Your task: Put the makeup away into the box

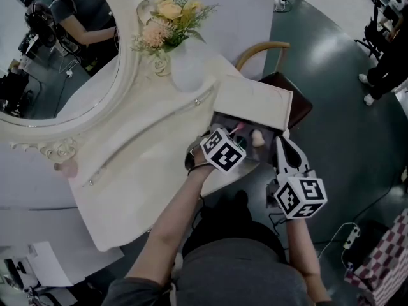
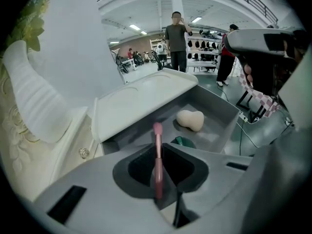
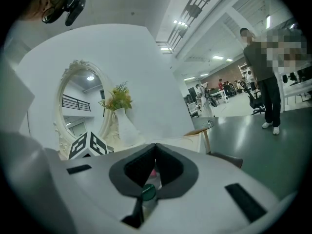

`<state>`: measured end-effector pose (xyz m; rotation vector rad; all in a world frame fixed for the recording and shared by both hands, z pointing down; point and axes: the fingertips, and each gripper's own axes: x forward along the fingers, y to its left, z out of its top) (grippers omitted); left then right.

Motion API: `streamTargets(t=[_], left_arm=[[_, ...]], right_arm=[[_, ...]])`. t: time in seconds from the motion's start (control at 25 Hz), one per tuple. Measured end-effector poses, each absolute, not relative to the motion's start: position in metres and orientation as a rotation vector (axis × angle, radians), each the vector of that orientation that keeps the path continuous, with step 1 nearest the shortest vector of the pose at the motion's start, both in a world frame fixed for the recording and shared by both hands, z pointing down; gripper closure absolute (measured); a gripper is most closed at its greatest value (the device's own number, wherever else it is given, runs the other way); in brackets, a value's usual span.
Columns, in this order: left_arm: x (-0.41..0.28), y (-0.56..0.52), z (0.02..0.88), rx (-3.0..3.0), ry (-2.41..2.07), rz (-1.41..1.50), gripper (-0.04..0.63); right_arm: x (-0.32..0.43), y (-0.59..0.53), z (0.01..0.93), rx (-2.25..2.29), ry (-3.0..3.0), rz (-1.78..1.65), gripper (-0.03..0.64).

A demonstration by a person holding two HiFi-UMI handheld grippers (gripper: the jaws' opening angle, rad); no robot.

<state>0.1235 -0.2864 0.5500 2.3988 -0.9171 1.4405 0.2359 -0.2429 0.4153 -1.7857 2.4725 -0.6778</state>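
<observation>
The box stands open on the vanity's right corner, its white lid tipped back. Inside its grey tray lie a beige sponge and a small green item. My left gripper hangs over the box, angled down, shut on a pink makeup brush whose tip points into the tray. My right gripper sits at the box's right edge, nearly level. Its jaws are shut on a small green-capped container.
A white vanity table carries an oval mirror and a vase of flowers. A wooden chair stands behind the box. People stand on the dark floor in the background.
</observation>
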Motion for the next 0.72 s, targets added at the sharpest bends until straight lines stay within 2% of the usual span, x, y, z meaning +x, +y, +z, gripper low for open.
streamTargets(t=[0.72], left_arm=[[0.121, -0.287, 0.540, 2.419, -0.960, 1.350, 0.517]], right_arm=[[0.235, -0.238, 0.414, -1.778, 2.476, -0.676, 0.612]])
